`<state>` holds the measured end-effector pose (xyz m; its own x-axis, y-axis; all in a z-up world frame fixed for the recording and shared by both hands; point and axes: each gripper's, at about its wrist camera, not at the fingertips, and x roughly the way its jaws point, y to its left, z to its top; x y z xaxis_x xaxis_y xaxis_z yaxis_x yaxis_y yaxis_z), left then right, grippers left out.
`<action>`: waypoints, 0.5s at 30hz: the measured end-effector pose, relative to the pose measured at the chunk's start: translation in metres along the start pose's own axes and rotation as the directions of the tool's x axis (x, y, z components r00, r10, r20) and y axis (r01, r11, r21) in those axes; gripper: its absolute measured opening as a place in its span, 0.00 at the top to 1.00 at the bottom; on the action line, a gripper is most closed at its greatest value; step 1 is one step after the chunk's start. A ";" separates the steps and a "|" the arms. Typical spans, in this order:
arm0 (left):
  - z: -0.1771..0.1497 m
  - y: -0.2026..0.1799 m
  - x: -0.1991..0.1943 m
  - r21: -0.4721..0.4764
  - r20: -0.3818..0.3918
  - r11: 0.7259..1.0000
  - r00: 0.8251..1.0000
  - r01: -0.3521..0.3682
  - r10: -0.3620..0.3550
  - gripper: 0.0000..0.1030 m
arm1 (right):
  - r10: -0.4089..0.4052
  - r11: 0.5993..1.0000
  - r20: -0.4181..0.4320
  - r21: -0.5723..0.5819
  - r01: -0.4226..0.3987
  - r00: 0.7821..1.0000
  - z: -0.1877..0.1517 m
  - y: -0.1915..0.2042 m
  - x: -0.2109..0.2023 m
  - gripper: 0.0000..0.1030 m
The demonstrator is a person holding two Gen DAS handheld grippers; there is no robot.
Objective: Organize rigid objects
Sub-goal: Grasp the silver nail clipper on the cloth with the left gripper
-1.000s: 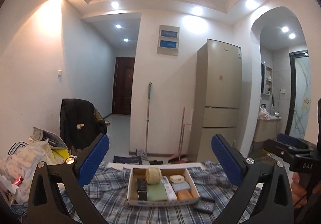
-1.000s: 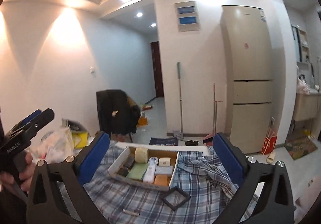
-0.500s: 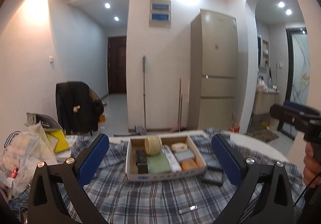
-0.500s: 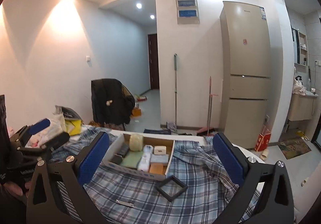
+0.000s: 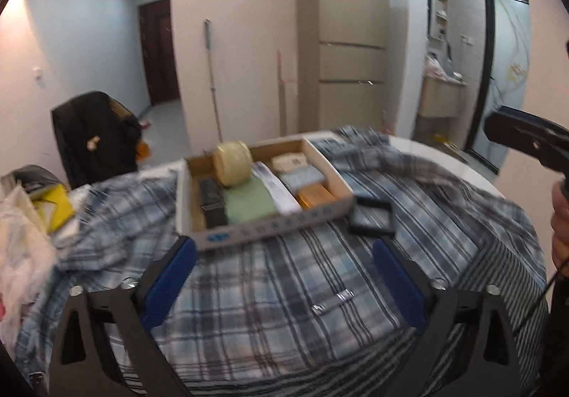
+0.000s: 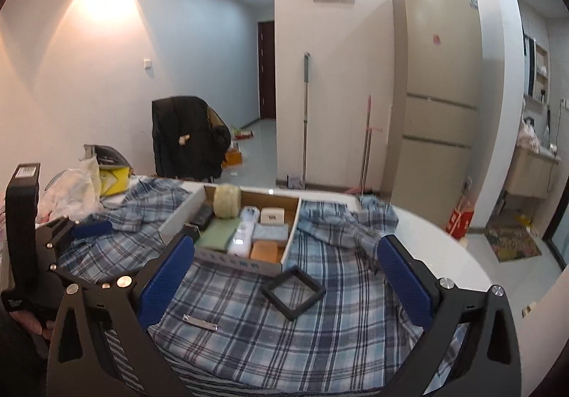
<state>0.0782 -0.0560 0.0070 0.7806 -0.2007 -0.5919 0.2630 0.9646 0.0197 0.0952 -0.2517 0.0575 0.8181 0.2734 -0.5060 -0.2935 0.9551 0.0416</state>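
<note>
Fingers of left gripper apart — clip between, untouched.

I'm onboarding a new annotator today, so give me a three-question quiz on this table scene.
1. True or false: the tape roll lies outside the cardboard box.
2. Which loose item lies nearer the box: (a) the black square frame or (b) the small metal bar?
3. What covers the table?

Key
1. False: it sits inside the box, at the far end.
2. (a), just off the box's near corner.
3. A blue plaid cloth.
</note>
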 end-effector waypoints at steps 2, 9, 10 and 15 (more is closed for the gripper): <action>-0.006 -0.006 0.011 0.035 -0.040 0.999 0.999 0.031 -0.029 0.16 | 0.018 1.000 -0.022 0.019 -0.017 1.000 -0.004 -0.006 0.005 0.00; -0.025 -0.018 0.052 0.140 -0.187 0.983 0.978 0.121 -0.093 0.52 | 0.003 1.000 -0.043 0.020 -0.002 0.999 -0.010 -0.011 0.016 0.00; -0.030 -0.020 0.058 0.151 -0.218 0.978 0.970 0.146 -0.111 0.53 | 0.006 1.000 -0.044 0.013 -0.005 0.999 -0.011 -0.010 0.017 0.00; -0.038 -0.021 0.070 0.149 -0.277 0.974 0.953 0.171 -0.125 0.53 | 0.025 1.000 -0.069 0.013 -0.024 0.997 -0.017 -0.011 0.028 0.00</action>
<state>0.1058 -0.0841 -0.0650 0.5539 -0.2646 -0.7895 0.4745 0.8794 0.0381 0.1124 -0.2563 0.0281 0.7747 0.2884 -0.5628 -0.3062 0.9497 0.0651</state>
